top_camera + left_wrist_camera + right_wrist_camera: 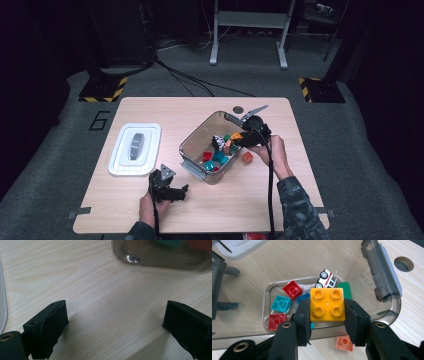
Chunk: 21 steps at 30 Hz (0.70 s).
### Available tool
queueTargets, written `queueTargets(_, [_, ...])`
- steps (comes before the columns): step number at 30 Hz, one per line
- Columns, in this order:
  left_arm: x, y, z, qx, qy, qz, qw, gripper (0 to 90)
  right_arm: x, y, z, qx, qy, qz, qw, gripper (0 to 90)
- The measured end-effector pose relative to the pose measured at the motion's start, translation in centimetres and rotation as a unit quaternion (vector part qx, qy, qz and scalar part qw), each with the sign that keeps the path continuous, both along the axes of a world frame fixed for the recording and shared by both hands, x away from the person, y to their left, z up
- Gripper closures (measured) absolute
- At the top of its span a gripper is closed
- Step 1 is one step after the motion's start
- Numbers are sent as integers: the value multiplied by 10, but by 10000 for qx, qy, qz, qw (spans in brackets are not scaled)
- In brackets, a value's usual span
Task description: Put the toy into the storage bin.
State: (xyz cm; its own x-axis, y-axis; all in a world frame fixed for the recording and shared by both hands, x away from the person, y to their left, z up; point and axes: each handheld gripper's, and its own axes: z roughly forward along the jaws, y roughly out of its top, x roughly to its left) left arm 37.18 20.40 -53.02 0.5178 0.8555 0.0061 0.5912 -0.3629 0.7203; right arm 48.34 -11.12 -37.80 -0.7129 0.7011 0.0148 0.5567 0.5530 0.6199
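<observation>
Four round studs crown the yellow brick [327, 304] that our right gripper [327, 315] has clamped by two opposite flat sides, holding it above the open clear bin [384, 277]. We judge the brick to be light, rigid moulded plastic, not fragile, with smooth glossy walls that could slip under a weak pinch; the flat side faces, taken low and square as now, look like the safest hold, since the studs give the pads nothing to press on. Down in the bin lie two red bricks [292, 289], a teal brick [281, 303], a green one [345, 290] and a small white toy car [327, 278], all hard and sharp-edged apart from the car's rounded wheels. An orange brick [344, 342] lies on the pale wood-grain table [100, 290] just outside the bin's near wall. Our left gripper [115, 322] rests low over the tabletop with its jaws spread wide and nothing between them, near a white lid [135, 148] lying flat on the table.
</observation>
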Motion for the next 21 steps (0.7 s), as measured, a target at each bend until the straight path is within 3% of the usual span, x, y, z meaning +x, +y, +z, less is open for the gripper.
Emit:
queueTargets(6, [0,0,0,-5,1,6,10000,54,-2,-1,-2,2,29,-6,10000,563])
queueTargets(8, [0,0,0,-9,2,14,10000,54,-4,-2,0,30,-5,-43,10000,456])
queueTargets(15, [0,0,0,-7,2,7,10000,54,-13,-12,8,277,-176,-182,9993,243])
queueTargets(21, [0,0,0,-6,3,6,10000,54,-21,-30,11,540,-335,-316,9975,140])
